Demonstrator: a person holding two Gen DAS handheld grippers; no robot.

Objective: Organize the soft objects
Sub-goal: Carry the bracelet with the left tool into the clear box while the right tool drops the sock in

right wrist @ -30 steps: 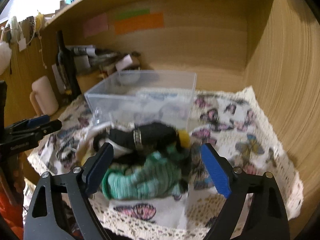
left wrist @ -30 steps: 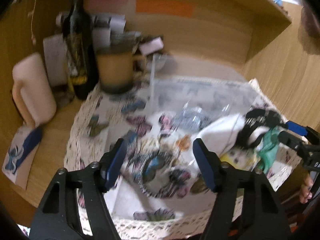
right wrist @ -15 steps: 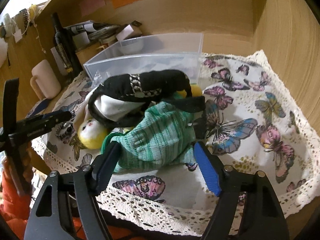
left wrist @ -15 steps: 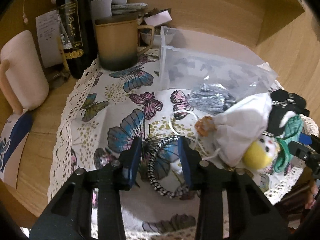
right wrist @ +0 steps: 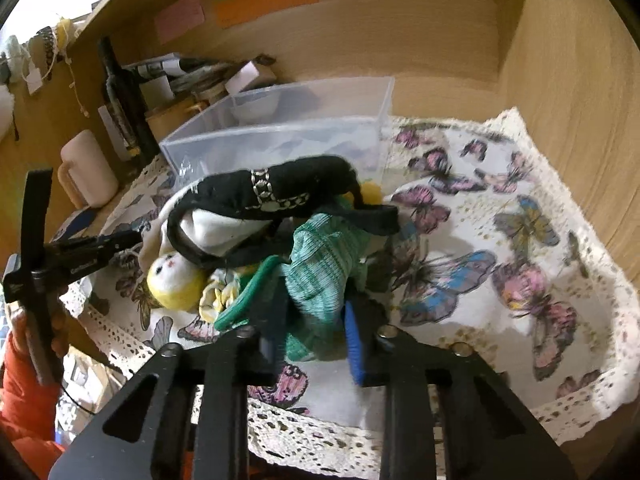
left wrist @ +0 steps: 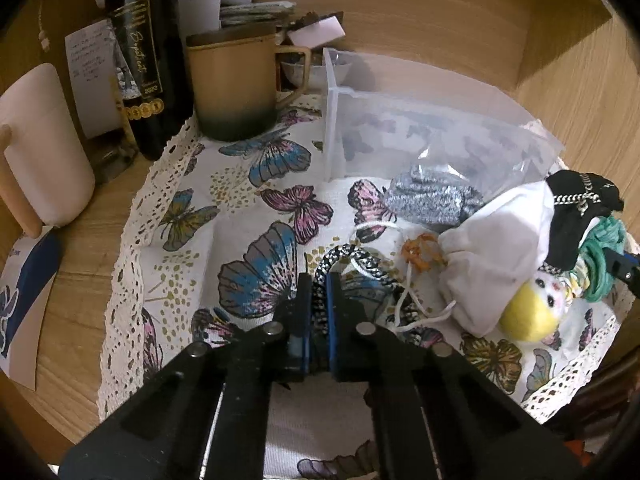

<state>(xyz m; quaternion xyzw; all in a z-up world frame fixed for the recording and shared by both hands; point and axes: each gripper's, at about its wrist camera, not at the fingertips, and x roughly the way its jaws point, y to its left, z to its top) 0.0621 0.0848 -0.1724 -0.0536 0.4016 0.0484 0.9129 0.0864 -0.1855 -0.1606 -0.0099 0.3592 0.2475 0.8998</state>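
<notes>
On the butterfly cloth (left wrist: 256,200), left gripper (left wrist: 319,304) pinched nearly closed on black-and-white braided cord (left wrist: 362,260). Right gripper (right wrist: 316,340) squeezed partway onto green knitted cloth (right wrist: 324,264), fingers still apart round its bulk. Beside it, heaped together: white pouch (left wrist: 496,248), black band (right wrist: 272,192), yellow-haired doll (right wrist: 174,280). Grey knit roll (left wrist: 430,202) against clear plastic box (right wrist: 280,140). Behind: mug (left wrist: 236,84), bottle (left wrist: 144,60).

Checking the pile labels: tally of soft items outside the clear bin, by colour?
Black-and-white: 2, braided hair tie, black sock
Green: 1, green sock
Grey: 1, grey sock
White: 1, drawstring pouch
Yellow: 1, yellow-headed doll
Total: 6
</notes>
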